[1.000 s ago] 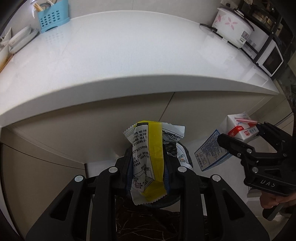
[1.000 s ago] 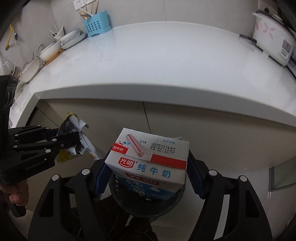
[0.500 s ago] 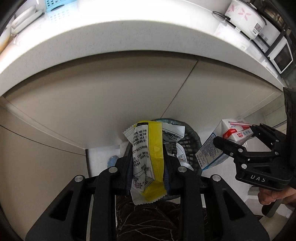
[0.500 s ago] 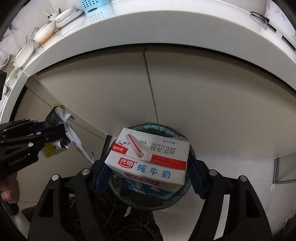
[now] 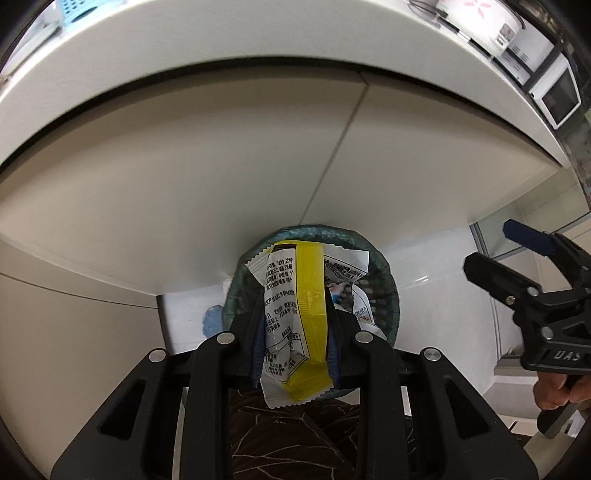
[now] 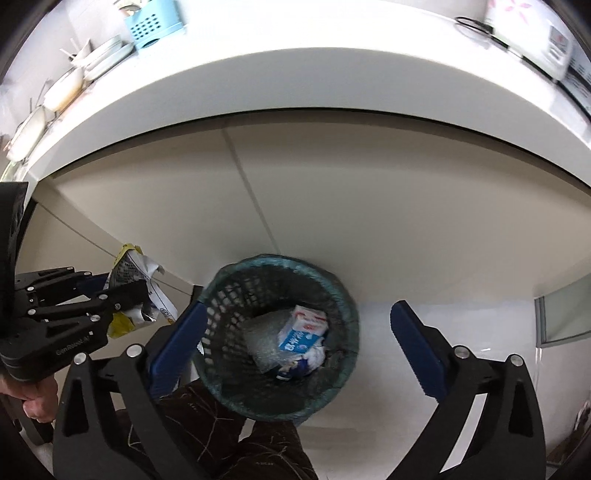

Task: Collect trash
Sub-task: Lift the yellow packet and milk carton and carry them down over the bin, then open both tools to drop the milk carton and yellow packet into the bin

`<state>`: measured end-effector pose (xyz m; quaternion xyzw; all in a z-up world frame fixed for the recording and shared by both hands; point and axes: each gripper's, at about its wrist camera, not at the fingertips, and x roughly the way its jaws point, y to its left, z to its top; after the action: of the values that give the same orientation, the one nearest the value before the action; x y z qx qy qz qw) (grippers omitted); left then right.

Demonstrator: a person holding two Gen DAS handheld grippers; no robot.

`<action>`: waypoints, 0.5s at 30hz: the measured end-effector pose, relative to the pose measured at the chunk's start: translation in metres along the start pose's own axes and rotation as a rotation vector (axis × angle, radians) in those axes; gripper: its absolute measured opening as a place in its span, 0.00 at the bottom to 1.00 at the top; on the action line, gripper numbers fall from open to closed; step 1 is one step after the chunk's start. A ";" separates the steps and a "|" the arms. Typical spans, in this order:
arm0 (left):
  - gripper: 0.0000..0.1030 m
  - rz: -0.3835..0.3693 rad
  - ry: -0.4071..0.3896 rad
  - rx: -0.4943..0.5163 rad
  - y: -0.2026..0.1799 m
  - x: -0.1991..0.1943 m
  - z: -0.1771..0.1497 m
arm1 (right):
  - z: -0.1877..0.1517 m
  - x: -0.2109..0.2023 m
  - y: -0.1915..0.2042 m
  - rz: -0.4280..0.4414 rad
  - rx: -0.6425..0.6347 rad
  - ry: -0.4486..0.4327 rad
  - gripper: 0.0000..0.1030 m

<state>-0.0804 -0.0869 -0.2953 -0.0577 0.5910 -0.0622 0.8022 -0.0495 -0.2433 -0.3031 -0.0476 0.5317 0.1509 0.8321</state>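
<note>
My left gripper (image 5: 295, 314) is shut on a crumpled yellow and white snack wrapper (image 5: 295, 295) and holds it over the dark green mesh trash basket (image 5: 384, 280) on the floor. My right gripper (image 6: 295, 325) is open and empty above the same basket (image 6: 332, 291). A white and blue milk carton (image 6: 304, 326) lies inside the basket. The left gripper with the wrapper (image 6: 129, 273) shows at the left of the right wrist view. The right gripper (image 5: 498, 254) shows at the right of the left wrist view.
The basket stands against beige cabinet doors (image 6: 332, 192) under a white countertop (image 6: 295, 92). A blue utensil caddy (image 6: 153, 22) and dishes (image 6: 70, 88) sit at the counter's back left, a rice cooker (image 5: 476, 18) and microwave (image 5: 557, 96) at its right.
My right gripper has opened and the milk carton has dropped into the basket. Both grippers have tilted further down toward the basket. The left gripper still holds the wrapper.
</note>
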 end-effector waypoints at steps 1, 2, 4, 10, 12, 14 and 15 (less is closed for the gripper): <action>0.25 -0.005 0.002 0.003 -0.001 0.002 0.000 | -0.002 -0.001 -0.004 -0.009 0.007 -0.001 0.92; 0.25 -0.010 0.005 0.008 -0.004 0.004 0.001 | -0.002 0.000 -0.006 -0.017 0.014 -0.001 0.92; 0.25 -0.018 0.012 0.018 -0.006 0.008 0.002 | -0.004 -0.002 -0.016 -0.028 0.033 0.003 0.92; 0.29 -0.039 0.028 0.043 -0.014 0.022 0.007 | -0.012 -0.006 -0.037 -0.064 0.090 0.010 0.92; 0.33 -0.041 0.031 0.043 -0.011 0.025 0.010 | -0.014 -0.008 -0.043 -0.071 0.101 0.011 0.92; 0.38 -0.030 0.035 0.047 -0.011 0.030 0.008 | -0.016 -0.010 -0.048 -0.075 0.112 0.011 0.92; 0.40 -0.026 0.037 0.049 -0.013 0.034 0.008 | -0.017 -0.011 -0.050 -0.076 0.116 0.011 0.92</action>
<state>-0.0630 -0.1049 -0.3224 -0.0443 0.6031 -0.0882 0.7915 -0.0539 -0.2975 -0.3045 -0.0204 0.5419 0.0878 0.8356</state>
